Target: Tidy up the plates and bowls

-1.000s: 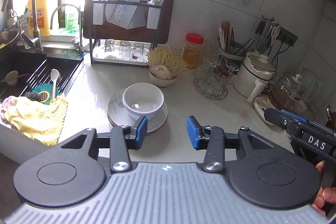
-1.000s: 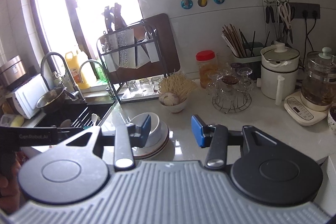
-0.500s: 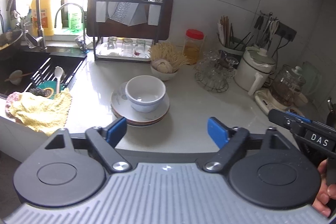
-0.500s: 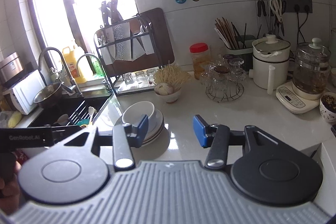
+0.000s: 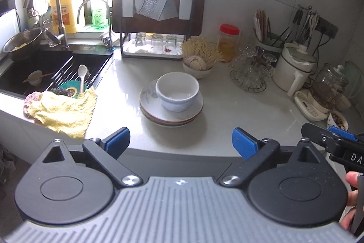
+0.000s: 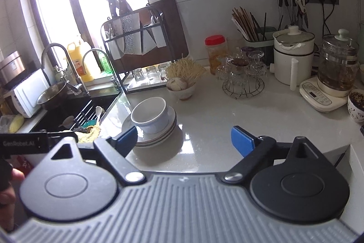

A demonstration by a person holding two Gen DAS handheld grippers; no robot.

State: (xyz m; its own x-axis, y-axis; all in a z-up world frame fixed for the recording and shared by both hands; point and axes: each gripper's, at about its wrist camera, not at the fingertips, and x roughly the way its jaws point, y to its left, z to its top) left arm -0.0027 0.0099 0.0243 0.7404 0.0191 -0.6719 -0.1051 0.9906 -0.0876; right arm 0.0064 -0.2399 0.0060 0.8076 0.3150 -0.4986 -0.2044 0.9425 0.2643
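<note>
Bright kitchen corner, white tiled wall, glossy white stone tabletop (image 5: 238, 111) beside a black sink (image 5: 45, 70). Near the tabletop's middle, a stack of shallow white ceramic plates (image 5: 171, 111) with faint leaf print, lying flat, rims level. Centred on top, a white round ceramic bowl (image 5: 177, 91), upright, mouth facing up, no long axis to speak of. Just behind the stack, a small bowl of garlic and pale noodles (image 5: 198, 60); further right, a wire basket of clear glasses (image 5: 249, 74). Draped over the sink edge at left, a crumpled yellow cloth (image 5: 61, 111).

Left hand-held gripper (image 5: 180, 144): blue pads spread wide, holding nothing, hovering short of the stack at the tabletop's near edge. Right hand-held gripper (image 6: 184, 140): likewise spread wide and empty, its left pad overlapping the plate rim in view, contact impossible to tell.
</note>
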